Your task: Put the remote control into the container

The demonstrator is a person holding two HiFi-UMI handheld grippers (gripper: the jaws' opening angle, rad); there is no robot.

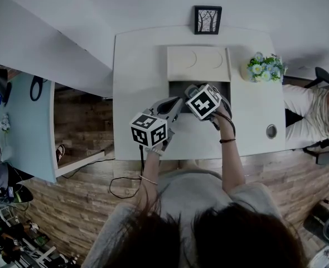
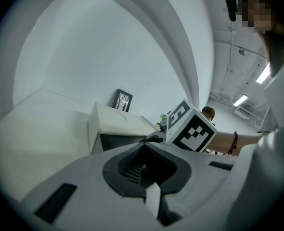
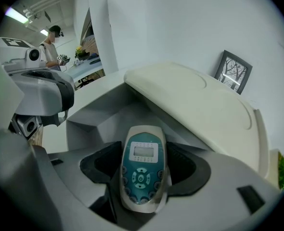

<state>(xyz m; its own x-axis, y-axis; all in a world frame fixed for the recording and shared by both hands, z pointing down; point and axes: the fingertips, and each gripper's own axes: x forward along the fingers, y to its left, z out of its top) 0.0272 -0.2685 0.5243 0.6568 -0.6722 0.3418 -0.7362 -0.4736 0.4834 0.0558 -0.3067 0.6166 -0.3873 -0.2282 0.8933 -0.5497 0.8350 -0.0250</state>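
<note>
A white and teal remote control (image 3: 142, 170) with a small screen sits between the jaws of my right gripper (image 3: 143, 161), which is shut on it. It hangs at the front opening of the container (image 3: 101, 117), whose grey inside lies open under a raised cream lid (image 3: 200, 102). From the head view, the container (image 1: 177, 86) stands at the back middle of the white table (image 1: 136, 71), with my right gripper (image 1: 191, 91) over its dark opening. My left gripper (image 1: 175, 104) is beside it on the left, shut and empty (image 2: 144, 165), aimed at the container (image 2: 108, 124).
A framed picture (image 1: 207, 19) leans on the wall behind the container. A pot of flowers (image 1: 265, 67) stands at the table's right back, and a round cable hole (image 1: 271, 131) lies near its right front. A person (image 1: 315, 110) sits to the right; a blue table (image 1: 25, 127) is left.
</note>
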